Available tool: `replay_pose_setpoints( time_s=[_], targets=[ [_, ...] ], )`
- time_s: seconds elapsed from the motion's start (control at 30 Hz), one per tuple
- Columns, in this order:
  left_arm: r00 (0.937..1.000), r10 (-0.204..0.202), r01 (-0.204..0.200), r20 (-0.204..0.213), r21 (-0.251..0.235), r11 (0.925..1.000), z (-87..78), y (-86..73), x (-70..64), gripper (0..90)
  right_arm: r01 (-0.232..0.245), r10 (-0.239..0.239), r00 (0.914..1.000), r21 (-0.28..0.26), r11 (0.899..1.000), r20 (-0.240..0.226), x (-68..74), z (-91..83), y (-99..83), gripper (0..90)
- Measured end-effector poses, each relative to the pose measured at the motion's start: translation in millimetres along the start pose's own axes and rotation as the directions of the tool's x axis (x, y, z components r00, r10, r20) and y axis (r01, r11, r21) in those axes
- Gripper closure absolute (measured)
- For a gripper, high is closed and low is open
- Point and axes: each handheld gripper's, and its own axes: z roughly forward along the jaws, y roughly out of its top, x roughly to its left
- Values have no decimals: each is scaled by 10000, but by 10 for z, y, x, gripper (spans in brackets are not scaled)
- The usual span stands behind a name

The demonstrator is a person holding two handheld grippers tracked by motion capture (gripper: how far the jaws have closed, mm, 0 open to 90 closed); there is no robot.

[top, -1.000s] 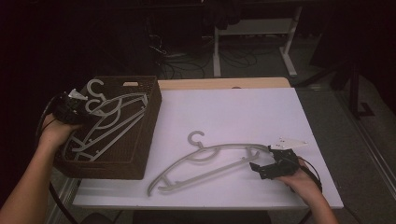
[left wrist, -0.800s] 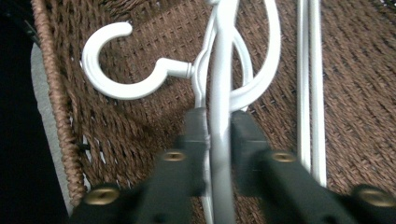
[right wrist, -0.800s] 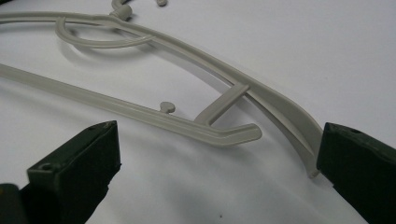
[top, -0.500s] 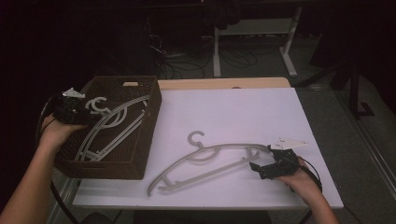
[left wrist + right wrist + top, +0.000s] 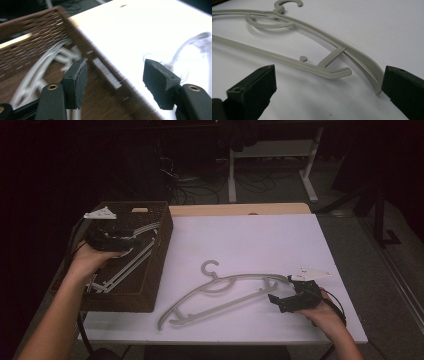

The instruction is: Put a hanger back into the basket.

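Observation:
A grey plastic hanger lies flat on the white table, hook pointing away from me. My right gripper stands open at the hanger's right end. In the right gripper view that end of the hanger lies between the two spread jaws, just ahead of my right gripper. At the left, white hangers lie in a brown woven basket. My left gripper hovers open over the basket, holding nothing. In the left gripper view, my left gripper straddles the basket's rim, with the hangers below it.
The basket stands at the table's left edge. A strip of bare wooden tabletop shows at the back. Desk legs and cables lie on the dark floor beyond. The back half of the white surface has free room.
The hanger that my left gripper held above the basket has dropped into it, and the gripper has opened and shifted right. My right gripper has not moved.

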Motion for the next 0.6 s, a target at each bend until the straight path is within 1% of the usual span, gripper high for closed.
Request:
replay_pose_setpoints(
  time_s=[0.13,0.23,0.37,0.43,0.6],
  targets=[
    [9983,191,-177,556,-270,9995,149,76,-213,338,-9,9,10000,-16,10000,1,-3,-2,1,0],
    [9954,388,-364,874,-298,9989,270,106,-375,317,4,-4,10000,-52,10000,22,-3,-8,12,0],
    [9897,614,-571,1291,-370,9977,422,117,-590,299,-70,70,10000,-181,9998,0,-3,-19,30,0],
    [9853,787,-736,1515,-394,9965,496,109,-689,295,-30,30,10000,-162,9999,-12,-3,-23,28,0],
    [9762,853,-786,1996,-411,9961,687,44,-885,293,-27,26,10000,-162,9999,-44,8,-22,28,0]
  ],
)
